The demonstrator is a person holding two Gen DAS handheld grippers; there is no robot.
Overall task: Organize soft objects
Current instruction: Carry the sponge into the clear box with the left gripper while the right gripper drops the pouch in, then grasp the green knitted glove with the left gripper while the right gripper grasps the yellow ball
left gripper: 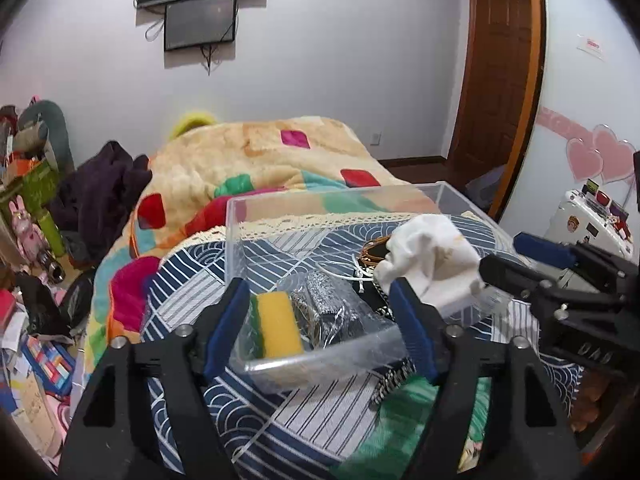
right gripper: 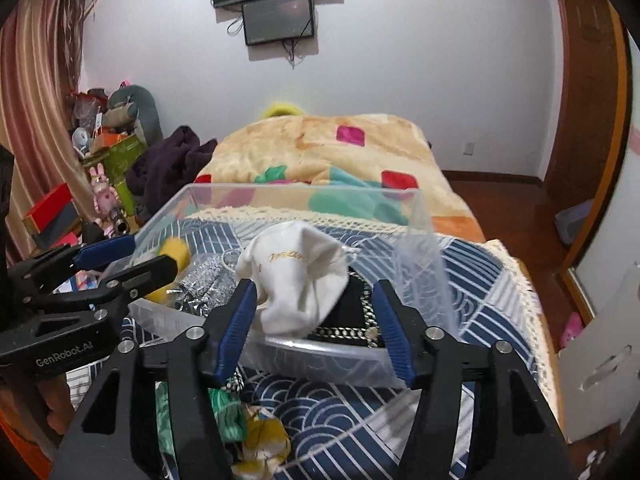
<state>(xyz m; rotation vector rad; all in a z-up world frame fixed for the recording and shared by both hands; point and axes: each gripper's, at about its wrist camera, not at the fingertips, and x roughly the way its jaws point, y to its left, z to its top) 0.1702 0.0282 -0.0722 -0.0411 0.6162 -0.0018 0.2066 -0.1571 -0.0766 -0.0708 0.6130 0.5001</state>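
Observation:
A clear plastic bin (left gripper: 320, 360) (right gripper: 320, 354) stands on the blue patterned cloth on the bed. In it lie a yellow-green sponge (left gripper: 276, 324) (right gripper: 174, 254), a silvery item in a clear bag (left gripper: 324, 304) (right gripper: 206, 280), a black purse with a chain (right gripper: 352, 320) (left gripper: 374, 254) and a white sock (left gripper: 432, 260) (right gripper: 298, 278). My left gripper (left gripper: 320, 312) (right gripper: 146, 258) is open over the bin's near rim, by the sponge. My right gripper (right gripper: 314, 316) (left gripper: 504, 256) is open and empty, its tips just short of the sock.
A green and yellow cloth (right gripper: 240, 432) (left gripper: 404, 420) lies on the blue cloth in front of the bin. A colourful blanket (left gripper: 260, 168) covers the bed behind. Clutter and toys (left gripper: 32, 208) fill the floor at left. A wooden door (left gripper: 496, 68) stands at right.

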